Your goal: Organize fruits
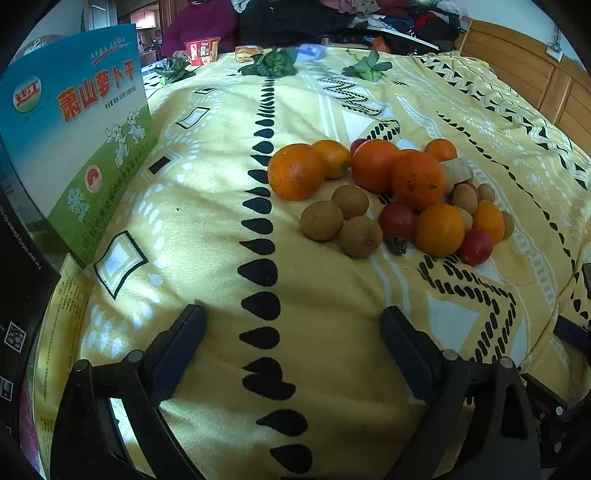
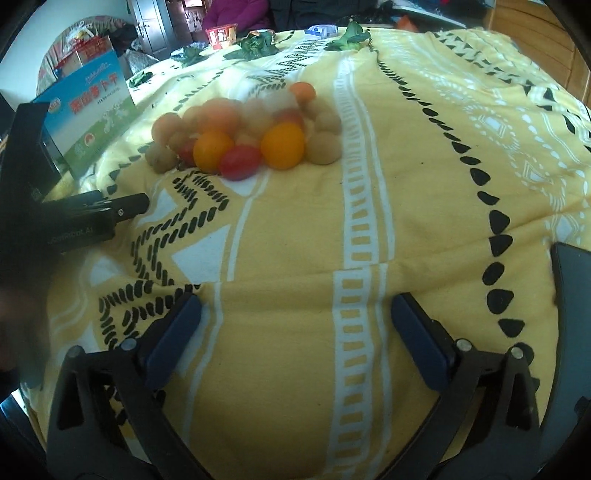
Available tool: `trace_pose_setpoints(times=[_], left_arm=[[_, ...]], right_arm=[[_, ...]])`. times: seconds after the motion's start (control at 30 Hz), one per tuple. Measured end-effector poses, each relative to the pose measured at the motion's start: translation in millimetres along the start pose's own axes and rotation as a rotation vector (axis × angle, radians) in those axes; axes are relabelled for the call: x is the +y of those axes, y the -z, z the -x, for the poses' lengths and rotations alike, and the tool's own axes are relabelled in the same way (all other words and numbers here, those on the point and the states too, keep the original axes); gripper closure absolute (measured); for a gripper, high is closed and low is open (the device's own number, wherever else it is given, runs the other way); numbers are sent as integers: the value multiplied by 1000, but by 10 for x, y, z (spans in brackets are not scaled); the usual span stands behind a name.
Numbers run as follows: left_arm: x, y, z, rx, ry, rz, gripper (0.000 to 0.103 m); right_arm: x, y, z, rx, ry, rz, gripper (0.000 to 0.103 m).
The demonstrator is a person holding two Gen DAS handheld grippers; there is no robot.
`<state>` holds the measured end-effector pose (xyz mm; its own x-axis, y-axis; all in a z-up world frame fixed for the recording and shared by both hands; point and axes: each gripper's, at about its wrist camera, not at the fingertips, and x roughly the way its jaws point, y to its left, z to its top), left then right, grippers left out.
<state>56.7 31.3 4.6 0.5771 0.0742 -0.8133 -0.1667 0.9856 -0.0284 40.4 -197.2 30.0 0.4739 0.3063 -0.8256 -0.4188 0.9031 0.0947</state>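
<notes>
A heap of fruit lies on the yellow patterned cloth (image 1: pixel 207 229): large oranges (image 1: pixel 295 171), brown round fruits (image 1: pixel 321 220), red tomatoes (image 1: pixel 397 220) and small yellow-orange fruits (image 1: pixel 439 229). My left gripper (image 1: pixel 291 317) stands open short of the heap, with only cloth between its fingers. In the right wrist view the same heap (image 2: pixel 245 129) sits further off to the upper left. The right gripper (image 2: pixel 295 306) is open over bare cloth. The left gripper's body (image 2: pixel 85 218) shows at that view's left edge.
A blue and green printed box (image 1: pixel 74 122) stands at the left beside a black box (image 1: pixel 22 258). Leafy greens (image 1: pixel 271 62), a red cup (image 1: pixel 202 50) and a seated person (image 1: pixel 201 22) are at the far end. A wooden bed frame (image 1: pixel 524 70) runs along the right.
</notes>
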Motion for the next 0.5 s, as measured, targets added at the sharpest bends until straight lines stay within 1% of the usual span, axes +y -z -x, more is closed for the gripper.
trace_pose_setpoints(times=[0.03, 0.07, 0.17, 0.27, 0.5], left_arm=[[0, -2, -13, 3, 8, -2, 1], [-8, -6, -22, 6, 7, -7, 0], [-31, 3, -25, -2, -3, -15, 0], [-1, 2, -33, -5, 16, 0, 0], [-15, 7, -55, -9, 6, -7, 0]], right_arm=[[2, 3, -4, -2, 2, 0, 0], [5, 3, -4, -3, 5, 1, 0], [12, 7, -12, -8, 10, 3, 0], [15, 0, -28, -10, 10, 2, 0], [17, -9, -47, -12, 13, 4, 0]])
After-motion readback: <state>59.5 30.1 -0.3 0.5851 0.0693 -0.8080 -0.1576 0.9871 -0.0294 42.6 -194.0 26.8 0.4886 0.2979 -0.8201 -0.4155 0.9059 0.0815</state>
